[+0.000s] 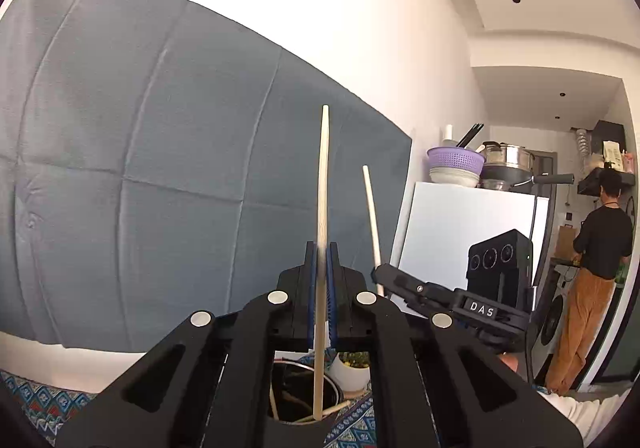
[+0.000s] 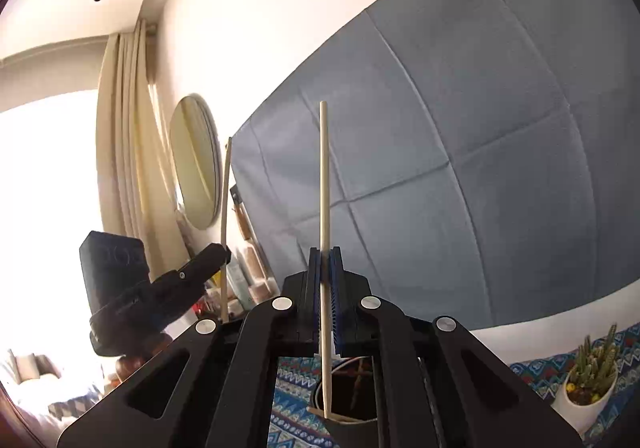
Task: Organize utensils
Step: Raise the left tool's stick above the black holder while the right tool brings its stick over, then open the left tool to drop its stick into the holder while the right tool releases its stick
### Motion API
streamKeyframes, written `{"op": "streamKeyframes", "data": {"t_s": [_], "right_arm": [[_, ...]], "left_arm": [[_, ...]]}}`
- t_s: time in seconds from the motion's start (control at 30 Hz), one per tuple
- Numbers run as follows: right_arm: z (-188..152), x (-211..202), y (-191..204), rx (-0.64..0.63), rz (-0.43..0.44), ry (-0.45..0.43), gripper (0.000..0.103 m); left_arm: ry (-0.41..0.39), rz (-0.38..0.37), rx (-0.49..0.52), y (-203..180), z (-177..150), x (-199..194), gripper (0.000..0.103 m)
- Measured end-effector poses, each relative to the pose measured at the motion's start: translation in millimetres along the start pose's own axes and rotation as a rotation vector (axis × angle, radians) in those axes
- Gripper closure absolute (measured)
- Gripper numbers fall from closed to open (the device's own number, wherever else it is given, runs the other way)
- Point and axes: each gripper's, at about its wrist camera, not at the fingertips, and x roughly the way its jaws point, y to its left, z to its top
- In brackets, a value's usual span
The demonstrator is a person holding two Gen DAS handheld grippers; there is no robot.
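Two pale wooden chopsticks stand upright: the left gripper (image 1: 321, 268) clamps one (image 1: 323, 184) above the round metal holder (image 1: 336, 392); the right gripper (image 2: 327, 272) clamps the other (image 2: 324, 184). Likely mid-insertion; next, lower and release.

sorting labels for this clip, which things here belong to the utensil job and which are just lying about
Job: left hand-held gripper clamping a pale wooden chopstick; right hand-held gripper clamping another; dark round metal holder.

Lying about: white potted cactus, purple plastic colander.
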Motion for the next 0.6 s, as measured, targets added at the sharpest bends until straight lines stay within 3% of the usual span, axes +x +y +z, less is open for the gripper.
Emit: {"op": "streamKeyframes", "data": {"t_s": [0.17,0.4,0.6], "right_arm": [[-15.6,24.7,-6.7,-0.03,-0.014,-0.07,0.098],[-49.3,54.7,-25.3,-0.054,-0.105,-0.015,0.098],[-63.4,56.8,-36.7,-0.05,-0.12,0.037,0.098]], "left_arm": [[-0.081,-0.011,-0.046,15.7,-22.9,21.0,0.098],[-0.052,0.004,-0.071,26.6,-64.7,40.9,0.098],[-0.021,0.04,-0.062,31.2,-73.8,46.2,0.098]]}}
